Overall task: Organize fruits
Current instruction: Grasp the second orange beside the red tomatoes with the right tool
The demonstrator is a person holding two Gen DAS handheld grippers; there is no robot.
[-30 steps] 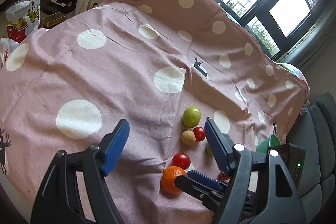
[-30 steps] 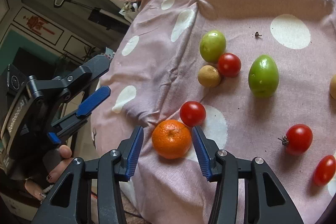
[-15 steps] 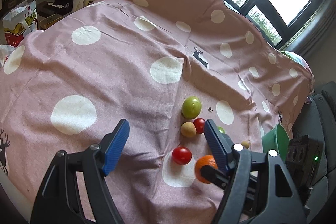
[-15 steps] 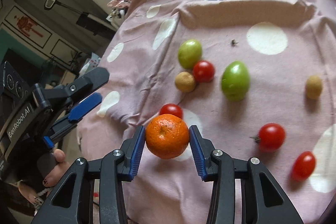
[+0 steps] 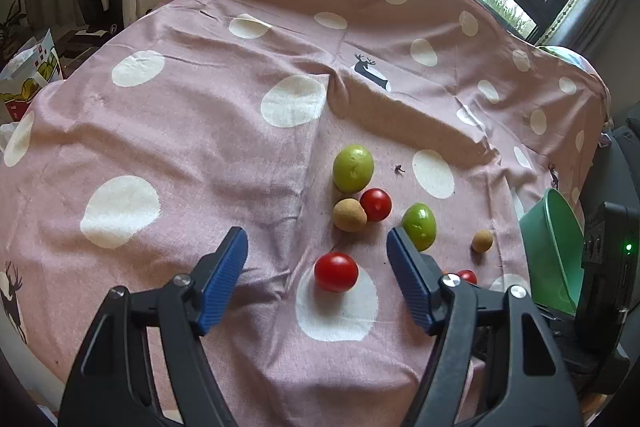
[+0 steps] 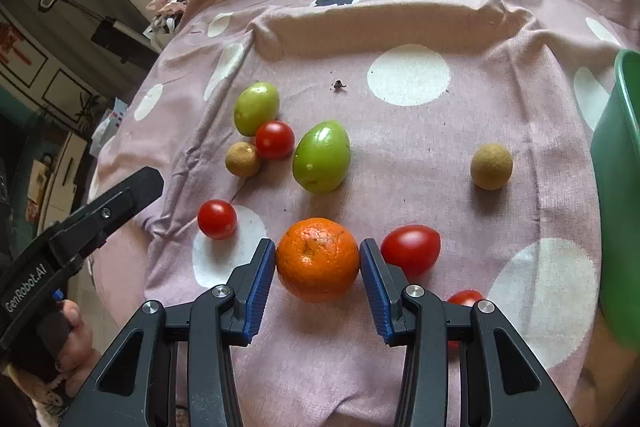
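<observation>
Pink polka-dot cloth [image 6: 400,187] covers the surface, strewn with fruit. Around the orange [image 6: 318,259] lie two green fruits, two small brown ones and four red tomatoes, the nearest of these half hidden behind a gripper arm. The right gripper [image 6: 318,269] grasps the orange, lifted above the cloth. Right of the orange, a green container [image 6: 618,163] is cut off at the edge, its inside unseen. The left gripper [image 5: 316,267] hangs with jaws apart, just narrowing, a tomato [image 5: 335,271] on the cloth between them.
</observation>
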